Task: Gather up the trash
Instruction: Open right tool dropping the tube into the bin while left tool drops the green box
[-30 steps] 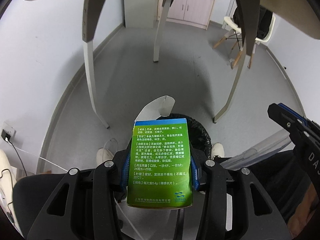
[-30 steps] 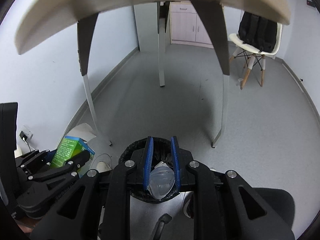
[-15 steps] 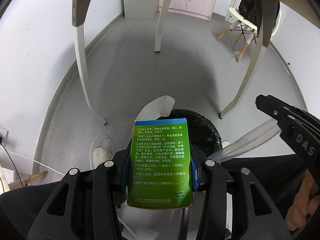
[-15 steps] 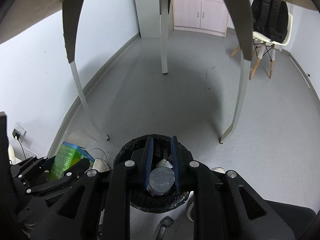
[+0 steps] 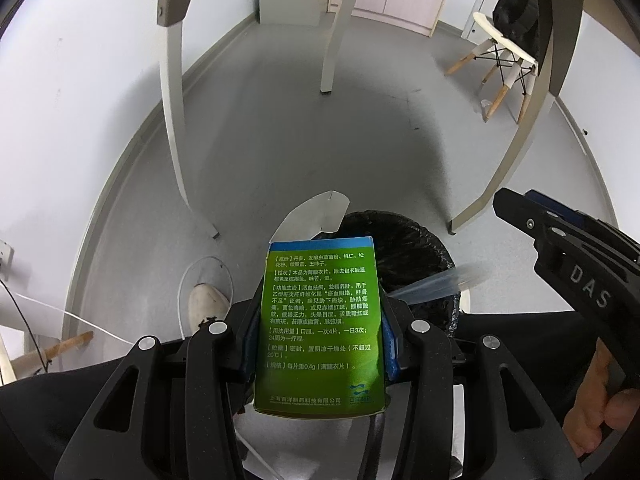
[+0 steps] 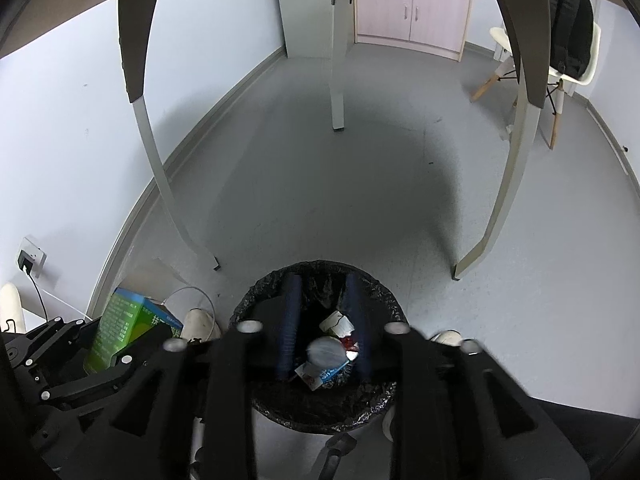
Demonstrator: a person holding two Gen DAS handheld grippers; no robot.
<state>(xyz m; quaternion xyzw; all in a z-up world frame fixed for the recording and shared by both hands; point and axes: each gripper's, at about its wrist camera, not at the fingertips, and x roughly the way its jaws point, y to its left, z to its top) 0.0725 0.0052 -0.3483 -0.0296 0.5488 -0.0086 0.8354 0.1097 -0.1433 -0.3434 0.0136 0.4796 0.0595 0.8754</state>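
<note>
**Over the bin, one piece dropping, one box waiting**

The room was a bare grey-floored office, with pale table legs arching overhead and a pink cabinet against the far wall. Directly below stood the black-lined bin.

The right gripper hung over the bin's mouth, its jaws having just been opening, parted with nothing pressed between the blue pads. The clear plastic bottle sat loose between and below them, apparently falling; blur made it hard to say whether it had cleared the fingers. It looked crushed and translucent, above a torn wrapper and a paper cup already inside.

The left gripper was clamped on the green medicine box, a printed carton with a blue top and one white flap sprung open, held upright near the bin's rim, to its left.

I thought the risk lay there: released where it hung, the box could clip the rim and land beside the white shoe.
</note>
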